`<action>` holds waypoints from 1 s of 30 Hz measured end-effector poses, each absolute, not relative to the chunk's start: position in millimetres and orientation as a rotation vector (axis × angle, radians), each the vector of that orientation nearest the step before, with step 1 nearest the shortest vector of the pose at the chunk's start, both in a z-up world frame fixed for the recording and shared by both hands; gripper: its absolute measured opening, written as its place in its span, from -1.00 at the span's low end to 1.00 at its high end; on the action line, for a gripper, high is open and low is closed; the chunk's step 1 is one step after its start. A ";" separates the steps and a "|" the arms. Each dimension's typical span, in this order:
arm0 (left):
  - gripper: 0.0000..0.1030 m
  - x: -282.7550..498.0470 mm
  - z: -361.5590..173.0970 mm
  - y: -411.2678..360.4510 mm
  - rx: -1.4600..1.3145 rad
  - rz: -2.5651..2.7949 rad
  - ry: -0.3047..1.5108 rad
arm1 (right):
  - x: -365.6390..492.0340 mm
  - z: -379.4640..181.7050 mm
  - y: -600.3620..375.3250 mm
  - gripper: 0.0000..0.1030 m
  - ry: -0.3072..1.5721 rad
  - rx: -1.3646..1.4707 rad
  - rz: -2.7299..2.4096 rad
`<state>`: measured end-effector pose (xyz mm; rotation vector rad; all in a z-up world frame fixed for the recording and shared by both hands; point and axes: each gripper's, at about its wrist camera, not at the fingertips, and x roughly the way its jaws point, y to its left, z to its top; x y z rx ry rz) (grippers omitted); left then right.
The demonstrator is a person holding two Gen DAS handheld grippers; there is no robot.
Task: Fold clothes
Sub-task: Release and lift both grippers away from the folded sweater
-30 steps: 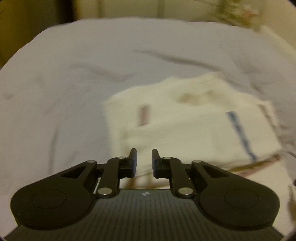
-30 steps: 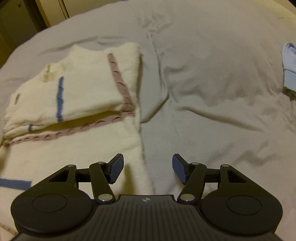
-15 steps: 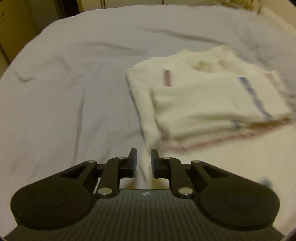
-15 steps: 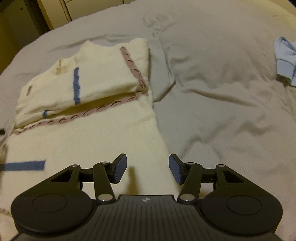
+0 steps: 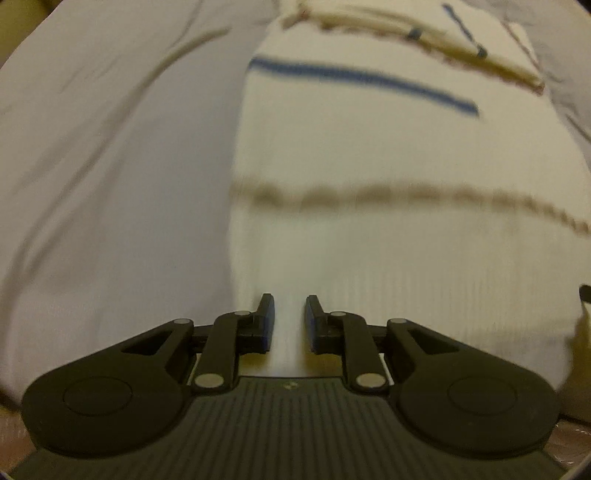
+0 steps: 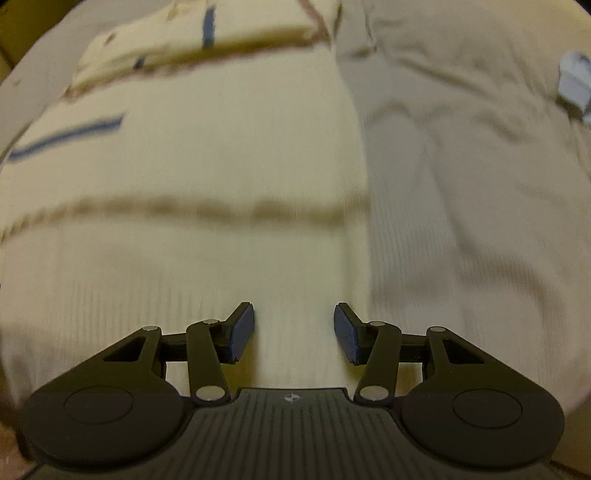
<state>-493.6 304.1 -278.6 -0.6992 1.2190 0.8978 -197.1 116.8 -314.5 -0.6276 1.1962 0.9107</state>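
A cream knit sweater with blue and brown stripes lies flat on the bed. Its upper part is folded over into a thick stack at the far end, also seen in the right wrist view as the folded stack. My left gripper points down over the near left part of the sweater. Its jaws are a narrow gap apart and opening slightly, with nothing pinched. My right gripper hovers over the sweater near its right edge. Its jaws are wider apart and closing, with only fabric below them.
A grey, wrinkled bed cover spreads left of the sweater and, as the same bed cover, right of it. A small light blue garment lies at the far right. The bed's near edge shows at the bottom corners.
Both grippers have pulled back from the folded stack toward the sweater's near end, so the stack is now far off at the top. The right jaws have narrowed.
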 end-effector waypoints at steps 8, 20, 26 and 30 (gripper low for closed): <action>-0.61 -472.8 -193.2 291.2 -0.666 0.958 1.193 | -206.5 -239.7 104.5 0.10 1.221 -0.538 0.966; -0.32 -450.4 -101.1 278.0 -0.535 0.909 1.105 | -245.0 -140.9 100.3 0.49 1.085 -0.375 0.959; -0.32 -492.2 -88.1 256.7 -0.519 0.892 1.089 | -284.4 -136.8 70.1 0.50 1.108 -0.333 0.893; -0.30 -514.1 -77.1 242.0 -0.491 0.887 1.068 | -308.7 -128.3 57.4 0.54 1.084 -0.311 0.896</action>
